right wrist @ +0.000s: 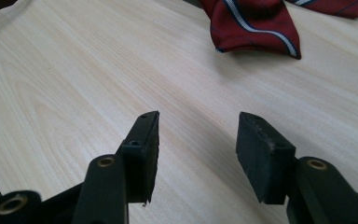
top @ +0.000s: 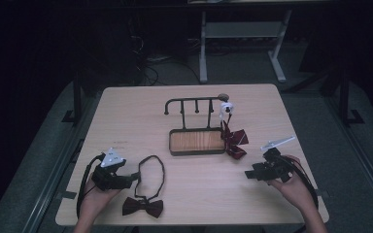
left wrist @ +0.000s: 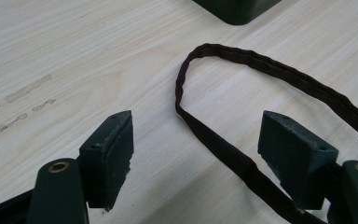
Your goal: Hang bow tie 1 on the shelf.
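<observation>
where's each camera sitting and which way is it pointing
High view: above the person's side, facing forward and down on the table, rack, both forearms, left gripper and right gripper.
Left gripper view: rides the left gripper, looking past its open jaws at the dark bow tie's strap.
Right gripper view: rides the right gripper, open jaws toward the striped red tie.
Shared: strap and striped tie also appear from above.

text: none legible | labels: none | brands: none | numbers: none
</observation>
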A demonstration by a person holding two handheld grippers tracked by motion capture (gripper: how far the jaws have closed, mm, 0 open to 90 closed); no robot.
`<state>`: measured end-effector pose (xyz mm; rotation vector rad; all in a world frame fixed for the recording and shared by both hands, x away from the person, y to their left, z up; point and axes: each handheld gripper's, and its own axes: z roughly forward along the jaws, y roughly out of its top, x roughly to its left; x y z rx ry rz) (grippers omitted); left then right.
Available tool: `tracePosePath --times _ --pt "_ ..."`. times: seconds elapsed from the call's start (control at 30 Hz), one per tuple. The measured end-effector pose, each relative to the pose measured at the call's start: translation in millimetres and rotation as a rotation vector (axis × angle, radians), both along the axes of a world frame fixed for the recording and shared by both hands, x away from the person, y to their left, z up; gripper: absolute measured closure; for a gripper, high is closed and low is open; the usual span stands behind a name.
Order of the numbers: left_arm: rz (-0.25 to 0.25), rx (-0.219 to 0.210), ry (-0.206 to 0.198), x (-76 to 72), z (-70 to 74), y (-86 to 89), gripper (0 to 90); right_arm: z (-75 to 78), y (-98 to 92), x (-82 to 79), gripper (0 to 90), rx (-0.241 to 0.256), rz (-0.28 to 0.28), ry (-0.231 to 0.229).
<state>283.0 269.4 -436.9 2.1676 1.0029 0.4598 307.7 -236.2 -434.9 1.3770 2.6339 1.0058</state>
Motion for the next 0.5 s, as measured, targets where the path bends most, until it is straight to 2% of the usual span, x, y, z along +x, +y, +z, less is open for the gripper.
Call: tracePosePath --times 0.2,0.3,0.5 --pt "-0.003 -0.016 0.009 2.1 0.9 -2.6 27.8 -3.9 -1.8 -6.4 48.5 0.014 -0.023 0.004" --pt "-0.006 -0.034 0.012 4.4 3.4 -3.4 32.9 -5.1 0.3 -8.2 48.2 0.001 -0.020 0.003" --pt "0.002 -0.015 0.048 14.8 3.4 -1.7 40.6 -5.7 1.7 -10.9 47.5 -0.001 -0.013 -0.010"
